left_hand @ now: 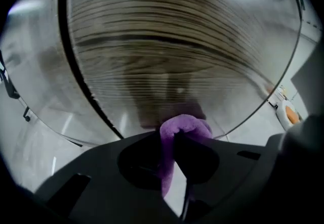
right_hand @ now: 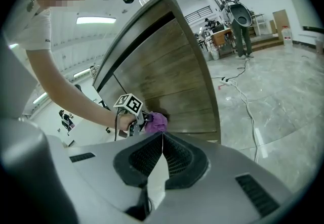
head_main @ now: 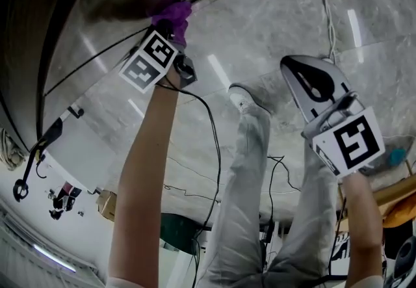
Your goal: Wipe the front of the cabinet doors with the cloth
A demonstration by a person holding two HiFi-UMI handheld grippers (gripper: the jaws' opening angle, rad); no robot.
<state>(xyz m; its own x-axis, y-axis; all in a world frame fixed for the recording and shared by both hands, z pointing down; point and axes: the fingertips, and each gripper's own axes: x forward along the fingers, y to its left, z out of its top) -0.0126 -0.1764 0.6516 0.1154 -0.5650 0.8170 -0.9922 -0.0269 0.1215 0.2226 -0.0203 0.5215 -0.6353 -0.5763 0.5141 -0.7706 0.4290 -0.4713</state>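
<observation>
Left gripper (left_hand: 174, 142): jaws clamped tight on a fold of purple cloth (left_hand: 185, 124), with the bunched end poking out past the tips. The cloth is pressed to the wood-grain cabinet door (left_hand: 167, 51), low on its front near the bottom edge. The person's bare forearm (right_hand: 71, 91) is stretched toward it. Right gripper (right_hand: 162, 142): jaws closed together with nothing between them, held well apart from the door, above the grey marble floor (head_main: 273, 20). A white cable (right_hand: 248, 106) trails over the floor to the right of the cabinet.
</observation>
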